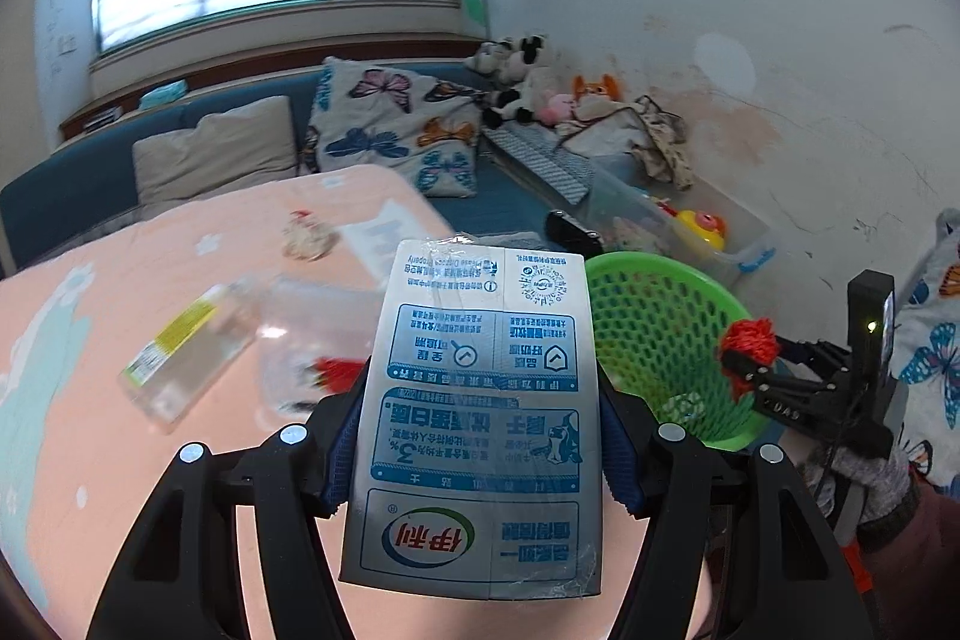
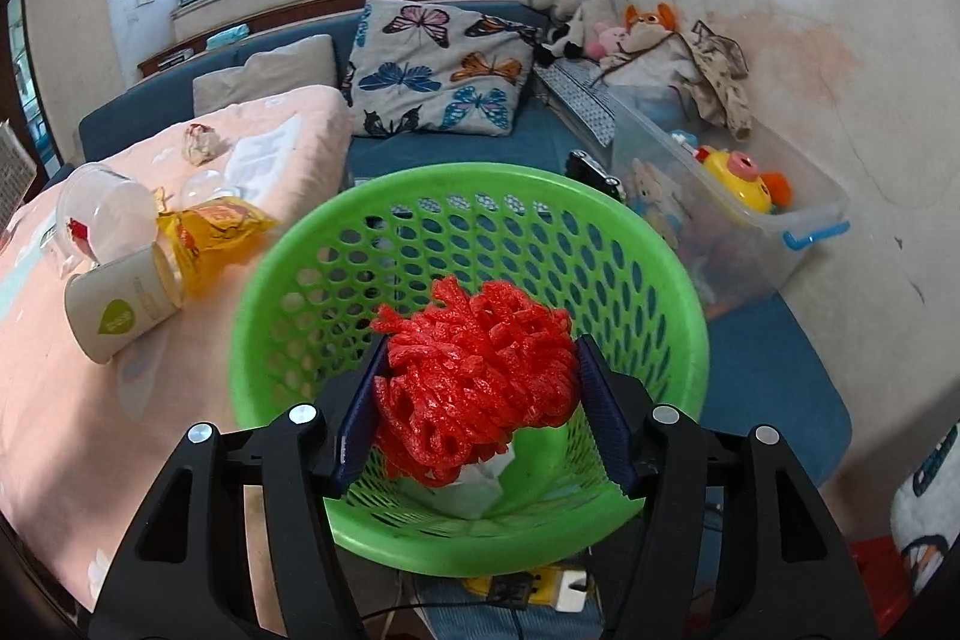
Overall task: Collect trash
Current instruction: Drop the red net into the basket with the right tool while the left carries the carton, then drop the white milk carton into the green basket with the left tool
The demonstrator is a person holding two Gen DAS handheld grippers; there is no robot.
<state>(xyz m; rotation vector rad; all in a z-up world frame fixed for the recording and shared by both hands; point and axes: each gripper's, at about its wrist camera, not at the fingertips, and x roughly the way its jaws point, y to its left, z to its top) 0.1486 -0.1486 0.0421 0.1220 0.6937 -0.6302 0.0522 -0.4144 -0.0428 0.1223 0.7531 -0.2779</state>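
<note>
My left gripper (image 1: 480, 436) is clamped on a flattened milk carton (image 1: 480, 418), blue print facing the camera and upside down, held above the near part of the pink bed (image 1: 90, 460); my right gripper (image 2: 477, 394) is closed around a wad of red foam net (image 2: 474, 376), held over the mouth of the green basket (image 2: 282, 292); white paper (image 2: 480, 484) lies at the basket's bottom. From the left wrist I see the right gripper (image 1: 744, 358) with the net (image 1: 747, 340) at the basket's (image 1: 648, 316) right rim.

The basket stands just off the bed's right edge. On the bed (image 2: 60, 430), near that edge, lie a paper cup (image 2: 120, 304) on its side, a yellow wrapper (image 2: 210, 232) touching it, and a clear plastic cup (image 2: 102, 214) just behind; a clear bottle (image 1: 186, 352) with a yellow label lies further left, blurred; a crumpled paper ball (image 2: 201, 142) sits toward the far edge.

Beyond are a butterfly pillow (image 2: 438, 64), a clear toy bin (image 2: 780, 220) and plush toys (image 2: 576, 10) against the wall.
</note>
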